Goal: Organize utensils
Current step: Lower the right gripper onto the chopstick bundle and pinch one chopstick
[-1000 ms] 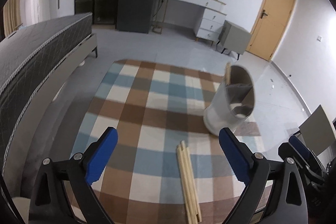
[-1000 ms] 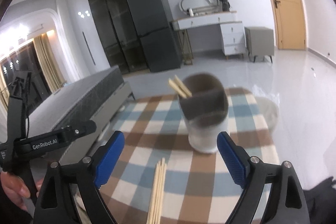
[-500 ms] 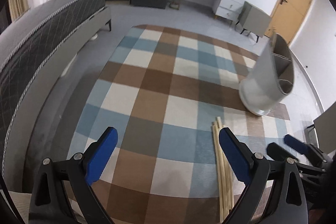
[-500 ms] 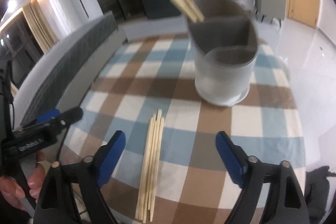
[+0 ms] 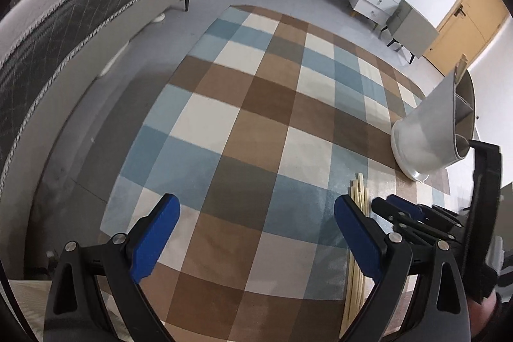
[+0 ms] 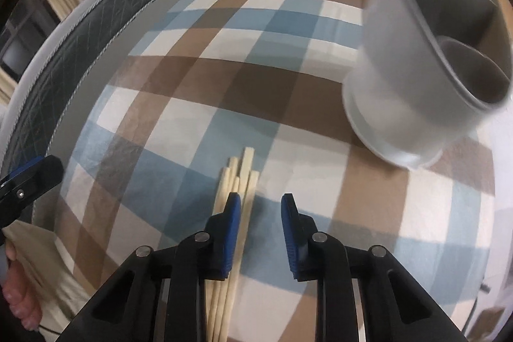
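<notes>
Chopsticks [image 6: 235, 197] lie bundled flat on the checked cloth [image 6: 198, 104], low and centre in the right wrist view, their far ends fanned out just above the blue pads. Half a second ago the right gripper [image 6: 260, 233] had its jaws spread wide with the bundle well ahead of it — now the jaws have narrowed to a small gap and have dropped close over the sticks. By my reading that is the start of a pick: the hand has committed to this bundle and is closing for a pinch. Nothing is gripped yet; the gap between the pads shows bare cloth, and the sticks run under and beside the left-hand pad, with perhaps one at its inner edge, so the grasp looks off-centre.

The grey divided holder [image 6: 426, 76] stands at the upper right of that view, apart from the bundle, blurred.

In the left wrist view the chopsticks [image 5: 359, 201] sit at lower right, partly behind the right-hand pad of the left gripper [image 5: 256, 233], whose jaws are spread wide and hold nothing. The holder [image 5: 429, 130] is at the right edge.
</notes>
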